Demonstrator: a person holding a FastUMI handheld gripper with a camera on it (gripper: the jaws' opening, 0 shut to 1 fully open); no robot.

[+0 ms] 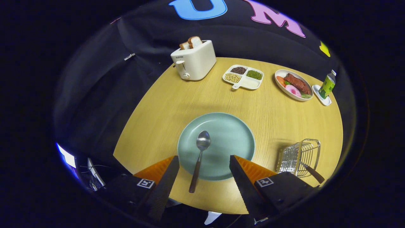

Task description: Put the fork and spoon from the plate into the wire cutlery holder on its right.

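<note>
- Right now your gripper (204, 164) is spread wide and holds nothing; the two fingers sit low in the frame, either side of the spoon's handle and clear of it.
- You have the spoon (198, 160) at lower centre, its bowl resting on the pale green plate (234, 133) and its dark handle running down over the plate's near rim onto the wooden table (164, 104), between your fingers.
- You will find the wire cutlery holder (299, 156) at lower right, to the right of the plate and apart from it. A dark handle, probably the fork (311, 172), already leans out of it, so by my reading only the spoon is left.
- Expect the spoon to be light and stiff, with a polished bowl that looks slippery. I would take it by the handle, near the part overhanging the rim, where there may be room beneath for a finger.
- Mind that the plate looks glazed and could slide or chip if you press down on its rim.
- As for writing, the toaster (193, 61) in the upper middle carries a small brand mark and the green bottle (327, 85) at upper right has a label; both are too small for you to read.
</note>
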